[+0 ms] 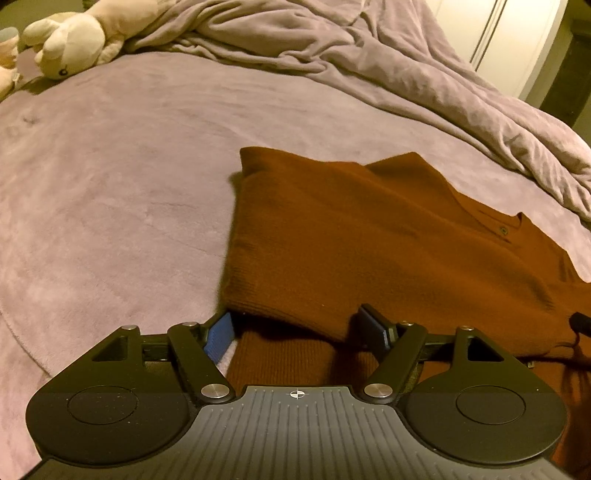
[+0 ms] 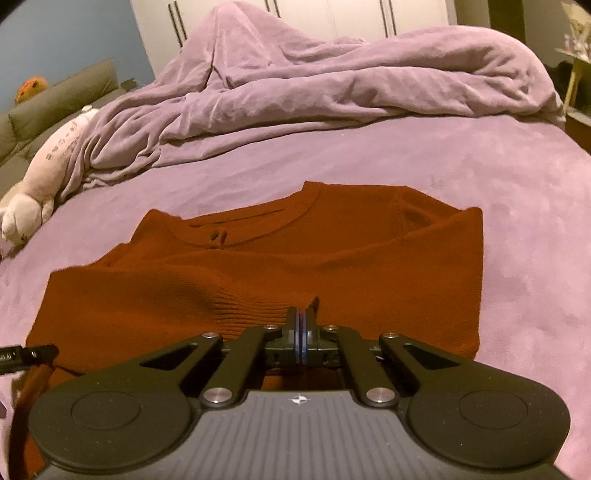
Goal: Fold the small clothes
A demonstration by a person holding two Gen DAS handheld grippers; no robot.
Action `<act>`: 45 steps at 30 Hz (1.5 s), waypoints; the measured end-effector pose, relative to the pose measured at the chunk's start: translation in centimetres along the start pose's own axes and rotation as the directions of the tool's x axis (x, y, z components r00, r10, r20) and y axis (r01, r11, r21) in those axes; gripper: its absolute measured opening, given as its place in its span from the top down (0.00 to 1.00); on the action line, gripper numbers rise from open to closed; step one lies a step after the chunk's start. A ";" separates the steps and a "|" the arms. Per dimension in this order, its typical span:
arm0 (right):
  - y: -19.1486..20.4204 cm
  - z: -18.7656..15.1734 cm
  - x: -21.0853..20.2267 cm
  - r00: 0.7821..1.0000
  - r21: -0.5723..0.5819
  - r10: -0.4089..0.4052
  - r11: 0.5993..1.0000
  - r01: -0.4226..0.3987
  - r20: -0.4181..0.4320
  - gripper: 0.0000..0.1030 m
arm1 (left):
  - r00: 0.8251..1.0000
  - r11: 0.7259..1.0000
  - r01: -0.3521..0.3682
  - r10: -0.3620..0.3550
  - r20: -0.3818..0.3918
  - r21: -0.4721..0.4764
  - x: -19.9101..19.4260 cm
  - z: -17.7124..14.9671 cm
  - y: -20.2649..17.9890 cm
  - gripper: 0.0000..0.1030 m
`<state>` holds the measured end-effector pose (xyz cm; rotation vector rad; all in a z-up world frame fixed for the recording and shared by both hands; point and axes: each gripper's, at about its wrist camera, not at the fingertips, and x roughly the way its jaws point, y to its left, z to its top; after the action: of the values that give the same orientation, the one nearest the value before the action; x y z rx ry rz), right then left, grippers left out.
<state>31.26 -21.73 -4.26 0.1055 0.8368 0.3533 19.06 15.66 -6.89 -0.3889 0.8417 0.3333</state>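
A rust-brown knit sweater (image 1: 351,236) lies partly folded on the purple bedspread (image 1: 110,192). It also shows in the right wrist view (image 2: 295,258), neckline and buttons away from me. My left gripper (image 1: 299,328) is open, its jaws set wide on either side of the sweater's near folded edge, with cloth between them. My right gripper (image 2: 303,321) is shut, fingertips at the ribbed near edge of the sweater; a small peak of cloth rises beside them, but I cannot tell whether cloth is pinched. The tip of the left gripper (image 2: 26,354) shows at the left edge of the right wrist view.
A rumpled purple duvet (image 2: 314,88) is heaped along the far side of the bed. A cream plush toy (image 1: 70,40) lies at the far left; a plush toy also shows in the right wrist view (image 2: 40,181). White wardrobe doors (image 2: 332,14) stand behind.
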 end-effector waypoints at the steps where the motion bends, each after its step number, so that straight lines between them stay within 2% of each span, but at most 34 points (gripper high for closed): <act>1: -0.3 0.0 0.0 1.000 0.017 0.003 1.000 -0.003 -0.006 0.98 | 1.000 1.000 0.001 -0.001 0.000 0.000 0.0 0.0 0.0 0.24; 2: -0.5 0.1 0.1 1.000 0.037 0.008 0.999 -0.007 -0.012 0.97 | 1.000 1.000 0.001 -0.001 0.000 -0.001 0.0 0.0 0.1 0.24; 4: -1.0 0.0 0.3 0.999 0.061 0.027 0.998 -0.024 -0.046 0.88 | 1.000 1.000 0.000 0.000 0.000 -0.001 0.0 0.0 0.0 0.24; 5: -1.1 -0.1 0.4 0.998 0.074 0.034 0.997 -0.029 -0.057 0.80 | 1.000 1.000 0.000 0.000 0.001 0.001 0.0 0.0 0.0 0.24; 6: -1.2 -0.2 0.5 0.997 0.083 0.045 0.996 -0.040 -0.061 0.76 | 1.000 1.000 0.000 0.000 0.001 0.001 0.0 0.0 0.1 0.23; 10: -0.7 -0.3 0.8 0.994 0.075 0.081 0.994 -0.075 -0.074 0.62 | 1.000 1.000 -0.001 0.001 0.001 0.000 0.0 -0.1 0.1 0.23; 14: 0.7 -0.2 1.4 0.993 0.024 0.081 0.997 -0.079 -0.084 0.60 | 1.000 1.000 -0.004 0.004 -0.001 0.005 0.1 -0.1 0.0 0.23; 16: 1.1 -0.1 1.6 0.994 0.001 0.075 0.997 -0.075 -0.082 0.61 | 1.000 1.000 -0.006 0.006 -0.002 0.007 0.1 -0.1 -0.1 0.23; 18: 1.3 -0.1 1.6 0.994 -0.011 0.072 0.997 -0.073 -0.077 0.72 | 1.000 1.000 -0.009 0.009 -0.003 0.009 0.1 -0.1 -0.2 0.23; 24: 1.0 -0.1 1.4 0.997 -0.026 0.042 0.999 -0.044 -0.061 0.94 | 1.000 1.000 -0.024 0.024 -0.006 0.012 0.0 0.0 -0.5 0.21; 32: 0.9 0.0 -0.4 0.999 -0.073 -0.025 0.997 0.026 0.023 0.97 | 0.999 0.999 -0.034 0.034 0.008 0.033 -0.9 0.1 -0.9 0.17; 45: 0.3 0.6 -1.4 0.987 -0.133 -0.144 0.979 0.152 0.073 0.98 | 0.999 0.998 -0.034 0.033 0.028 0.049 -1.6 0.3 -1.1 0.16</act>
<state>30.76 -21.88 -2.82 -0.0747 0.7509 0.2655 18.71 14.58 -5.25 -0.3240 0.8290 0.3475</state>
